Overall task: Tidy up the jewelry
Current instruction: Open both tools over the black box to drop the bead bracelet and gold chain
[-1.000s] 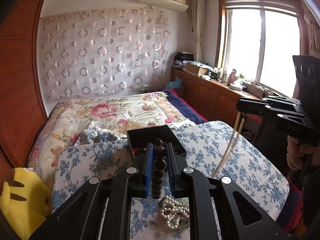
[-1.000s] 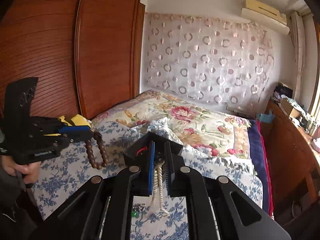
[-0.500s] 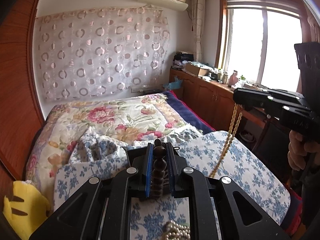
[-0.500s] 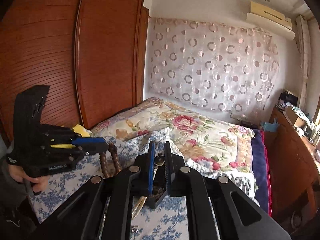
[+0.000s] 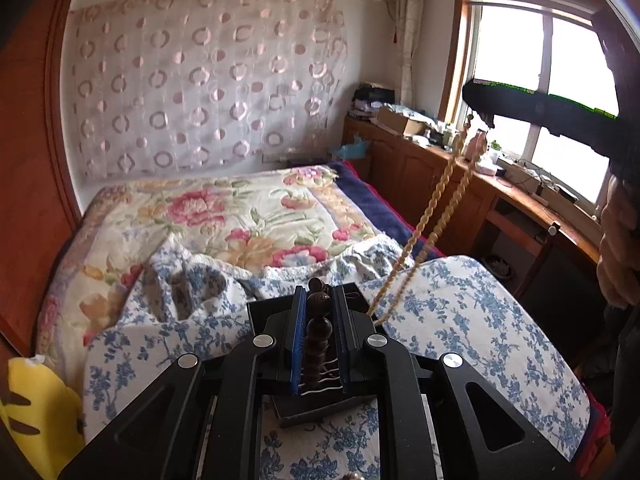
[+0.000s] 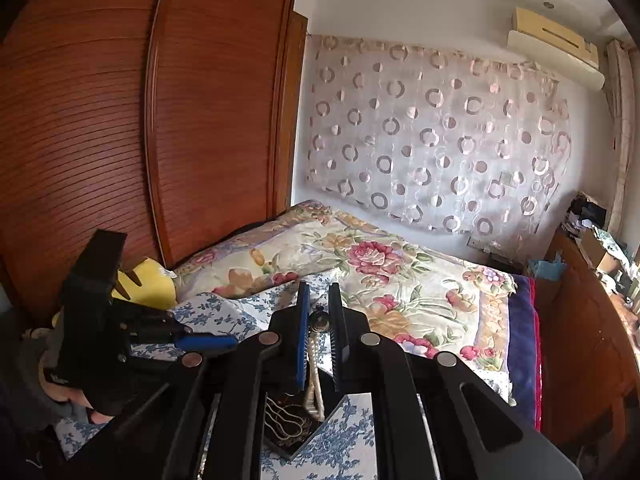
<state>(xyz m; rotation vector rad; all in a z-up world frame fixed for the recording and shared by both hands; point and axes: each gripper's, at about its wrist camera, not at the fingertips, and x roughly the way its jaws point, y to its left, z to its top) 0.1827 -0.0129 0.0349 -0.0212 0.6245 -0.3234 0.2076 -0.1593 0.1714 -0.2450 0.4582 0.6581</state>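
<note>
A dark wooden bead string (image 5: 318, 334) is gripped by the left gripper (image 5: 319, 312), a pale bead strand (image 5: 434, 216) by the right gripper (image 6: 319, 322), both above the black box (image 5: 320, 404). Each should be lowered slowly, coiled inside, then released.

Home bdrm: bed (image 5: 248, 216), wardrobe (image 6: 160, 120), AC (image 6: 556, 36).

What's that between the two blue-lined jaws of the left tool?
A string of dark wooden beads, pinched between the left gripper jaws and hanging over the black jewelry box; the left wrist view shows it.
</note>
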